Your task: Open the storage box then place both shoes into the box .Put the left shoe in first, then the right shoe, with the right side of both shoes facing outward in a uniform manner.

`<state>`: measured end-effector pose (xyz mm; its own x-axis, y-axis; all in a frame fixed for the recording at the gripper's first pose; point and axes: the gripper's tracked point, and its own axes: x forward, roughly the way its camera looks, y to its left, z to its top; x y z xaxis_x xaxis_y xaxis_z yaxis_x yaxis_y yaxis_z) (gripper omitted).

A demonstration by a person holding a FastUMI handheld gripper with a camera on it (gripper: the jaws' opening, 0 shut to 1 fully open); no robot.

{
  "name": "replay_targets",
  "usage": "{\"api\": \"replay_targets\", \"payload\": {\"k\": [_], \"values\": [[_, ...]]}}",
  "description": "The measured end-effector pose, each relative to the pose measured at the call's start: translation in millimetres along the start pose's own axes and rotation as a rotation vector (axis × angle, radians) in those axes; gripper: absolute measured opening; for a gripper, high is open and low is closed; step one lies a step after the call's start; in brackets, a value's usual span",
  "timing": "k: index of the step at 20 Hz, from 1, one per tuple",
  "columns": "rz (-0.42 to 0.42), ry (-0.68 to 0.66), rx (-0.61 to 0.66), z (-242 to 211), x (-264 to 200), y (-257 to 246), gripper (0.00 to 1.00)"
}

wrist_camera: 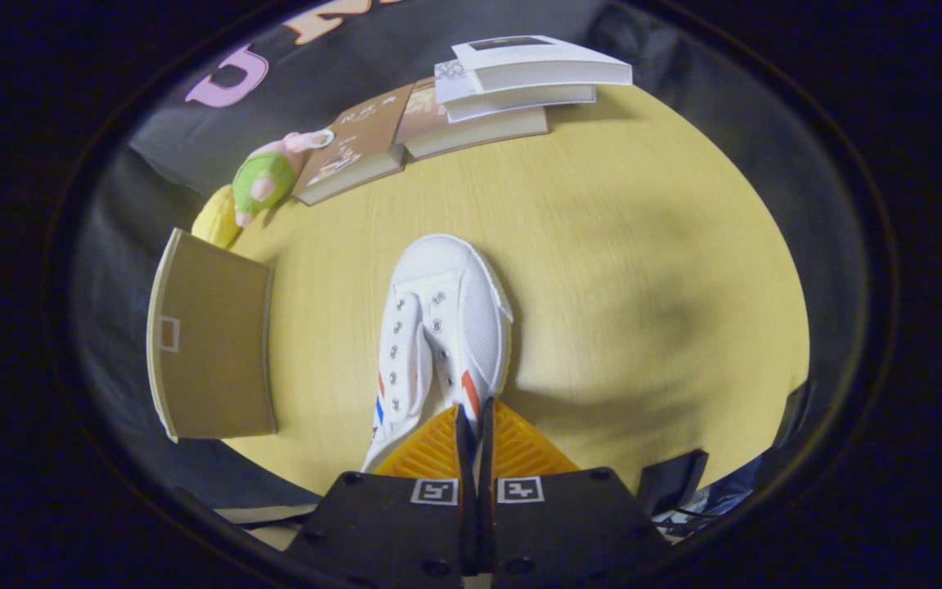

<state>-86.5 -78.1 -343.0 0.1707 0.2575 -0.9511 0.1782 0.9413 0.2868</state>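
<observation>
A white canvas shoe (446, 327) with red and blue side stripes lies on the yellow wooden table (643, 270), its toe pointing away from me. My gripper (472, 421) is at the shoe's heel end, its fingers nearly together and pinching the thin wall of the shoe's opening beside the red stripe. The heel itself is hidden behind the fingers. To the left of the shoe stands the brown cardboard storage box (213, 343), showing one flat panel with a small white rectangle; its inside is hidden.
Several books (471, 106) are piled at the table's far end. A green and pink plush toy (271, 173) and a yellow one (216, 218) sit beyond the box. A dark object (671, 481) lies right of the fingers at the near edge.
</observation>
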Motion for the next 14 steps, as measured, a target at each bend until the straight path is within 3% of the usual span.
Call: {"api": "replay_targets", "payload": {"k": [14], "values": [[0.200,-0.068,0.103,12,-44,110,0.04]]}}
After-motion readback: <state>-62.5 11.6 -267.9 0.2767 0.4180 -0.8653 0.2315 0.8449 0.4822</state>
